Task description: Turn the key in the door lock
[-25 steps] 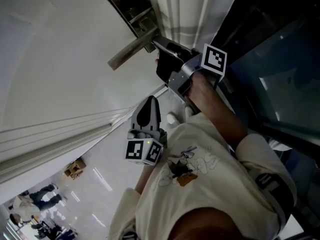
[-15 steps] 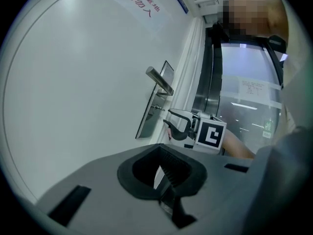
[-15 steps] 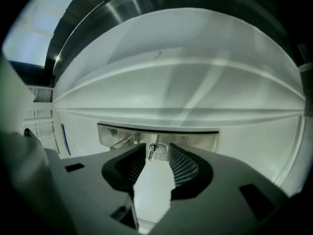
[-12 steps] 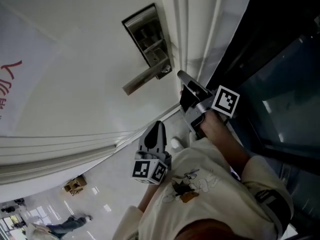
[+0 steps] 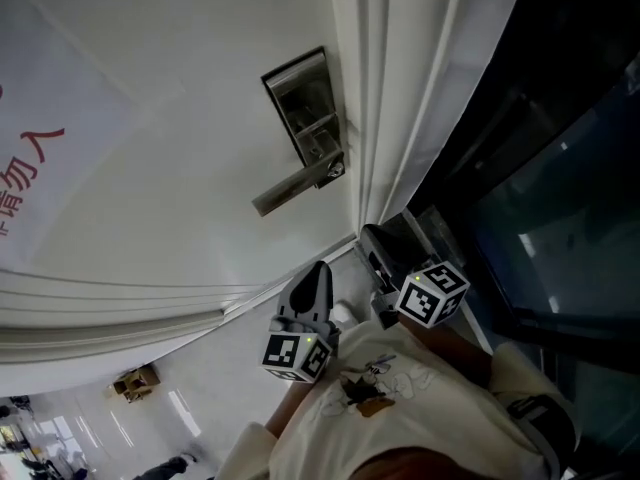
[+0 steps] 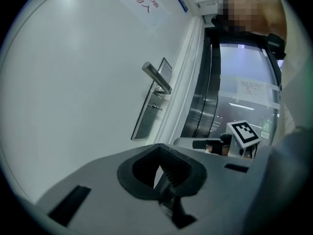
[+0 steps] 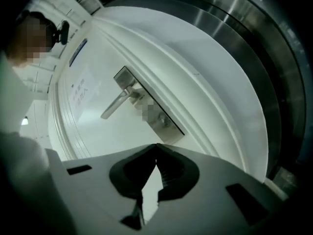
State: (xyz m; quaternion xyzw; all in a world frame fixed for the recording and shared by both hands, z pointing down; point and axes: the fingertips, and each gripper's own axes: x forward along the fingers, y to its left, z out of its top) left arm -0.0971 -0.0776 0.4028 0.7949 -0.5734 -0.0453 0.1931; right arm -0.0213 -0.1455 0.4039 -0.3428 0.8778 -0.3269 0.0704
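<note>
- Red lettering [image 5: 28, 168] runs along the left edge of the head view, printed on the white door [image 5: 180, 98].
- At the lower left of that view lies a shiny floor [image 5: 190, 408] with one cardboard box [image 5: 133, 380] on it. One distant person [image 5: 165, 465] stands at the bottom edge.
- Upper centre, the door carries one metal lock plate [image 5: 305, 108] with one lever handle [image 5: 292, 188] slanting off its lower end.
- In the left gripper view a small stub, seemingly the key [image 6: 155, 106], sticks out of the plate just under the lever. Neither gripper touches it.
- In the right gripper view a mosaic patch covers part of the plate.
- Lower centre, the left gripper [image 5: 319, 270] points up toward the door, well apart from the plate. Its fingers are pressed together with nothing pinched between them. One marker cube [image 5: 297, 354] sits at its rear.
- Just right of it, the right gripper [image 5: 372, 236] lies beside the door's edge, below the lever and clear of it. Its jaws have just been closing and now meet on nothing. It too has one marker cube [image 5: 432, 293].
- Both gripper views show the plate and lever whole above the jaw tips. The lever is the one thing jutting out next to the key.
- Along the bottom is the person's pale shirt [image 5: 400, 408], with a small printed figure on it.
- Right of the door run white frame mouldings [image 5: 400, 78], then dark glass [image 5: 560, 168] filling the right side.
</note>
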